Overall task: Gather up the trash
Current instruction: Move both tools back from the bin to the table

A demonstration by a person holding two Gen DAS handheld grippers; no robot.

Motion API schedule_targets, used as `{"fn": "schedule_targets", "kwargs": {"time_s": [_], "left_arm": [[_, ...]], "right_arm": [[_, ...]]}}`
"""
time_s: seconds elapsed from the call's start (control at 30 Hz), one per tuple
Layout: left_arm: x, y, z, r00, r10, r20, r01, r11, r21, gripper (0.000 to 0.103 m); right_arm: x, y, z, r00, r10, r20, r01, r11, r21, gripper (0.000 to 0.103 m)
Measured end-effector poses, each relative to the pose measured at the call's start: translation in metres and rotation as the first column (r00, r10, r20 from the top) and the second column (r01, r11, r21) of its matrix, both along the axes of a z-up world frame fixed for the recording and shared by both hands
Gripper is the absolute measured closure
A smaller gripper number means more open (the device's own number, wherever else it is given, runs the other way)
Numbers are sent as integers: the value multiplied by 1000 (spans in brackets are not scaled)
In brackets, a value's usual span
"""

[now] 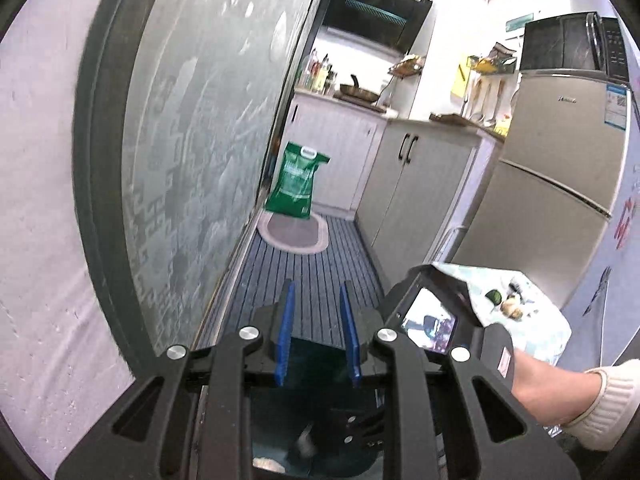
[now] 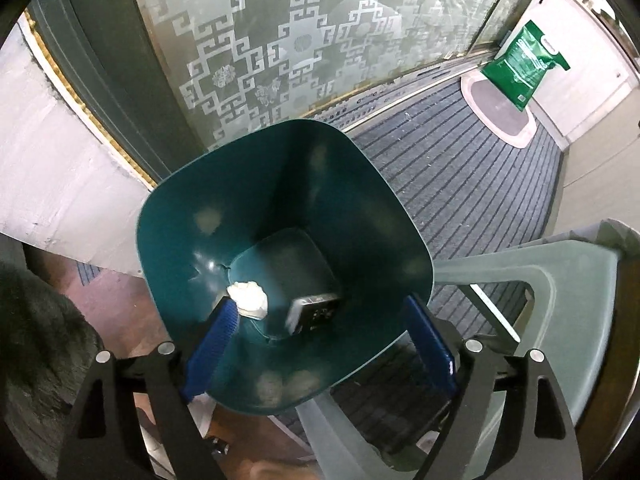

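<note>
The right gripper (image 2: 320, 344) points steeply down over a dark green bin (image 2: 288, 208) that stands on the striped floor mat (image 2: 472, 168) beside a patterned glass door (image 2: 280, 40). Its jaws stand wide apart, one blue pad at each side of the bin's near rim, with nothing between them. On the bin's bottom lie a crumpled white wad (image 2: 248, 295) and a small dark packet (image 2: 314, 312); the packet is blurred and its printing cannot be read. Pale smudges mark the bin's inner walls. A grey plastic stool (image 2: 540, 280) stands just beside the bin, cut off at the right edge. A dark fuzzy mass fills the lower left corner and cannot be identified.

The left gripper (image 1: 318, 322) points slightly downward along the mat toward a green bag (image 1: 296, 180) standing on a small oval rug (image 1: 294, 234) at the far end. Its jaws are narrowly apart and nothing is seen between them. Below them only a dim slice of the bin shows, largely hidden by the gripper frame. The right hand (image 1: 536, 384) and its device (image 1: 440, 320) show at lower right, partly covering a printed sheet (image 1: 520, 304). Cabinets (image 1: 416, 184) and a refrigerator (image 1: 560, 168) line the right side.
</note>
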State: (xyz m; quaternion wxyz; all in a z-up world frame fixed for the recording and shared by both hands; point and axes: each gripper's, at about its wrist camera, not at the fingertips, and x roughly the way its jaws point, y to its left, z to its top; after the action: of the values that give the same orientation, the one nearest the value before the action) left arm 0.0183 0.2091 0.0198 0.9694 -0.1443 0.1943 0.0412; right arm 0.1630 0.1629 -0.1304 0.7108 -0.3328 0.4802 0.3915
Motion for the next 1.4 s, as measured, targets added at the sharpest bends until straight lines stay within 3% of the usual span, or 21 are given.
{"fn": "schedule_targets", "kwargs": {"time_s": [0.17,0.37,0.63,1.07,1.4], "left_arm": [[-5,-4,12,998,-1,65,1,1000,-5,72],[-7,-15,30,994,-24,110,24,1000,2,64],[0,-34,43,987,-60,152,60,998,8,60],[43,-102,36,981,-176,77,171,983,67,60],[89,-159,9,964,-260,-52,265,957,118,58]], "right_arm": [[-4,-12,29,1000,-6,-6,6,992,123,17],[-9,-34,76,998,-19,64,3,969,249,30],[-1,-86,125,987,-84,136,29,932,362,35],[32,-193,153,941,-262,213,153,894,421,36],[62,-280,160,857,-474,203,330,806,491,36]]}}
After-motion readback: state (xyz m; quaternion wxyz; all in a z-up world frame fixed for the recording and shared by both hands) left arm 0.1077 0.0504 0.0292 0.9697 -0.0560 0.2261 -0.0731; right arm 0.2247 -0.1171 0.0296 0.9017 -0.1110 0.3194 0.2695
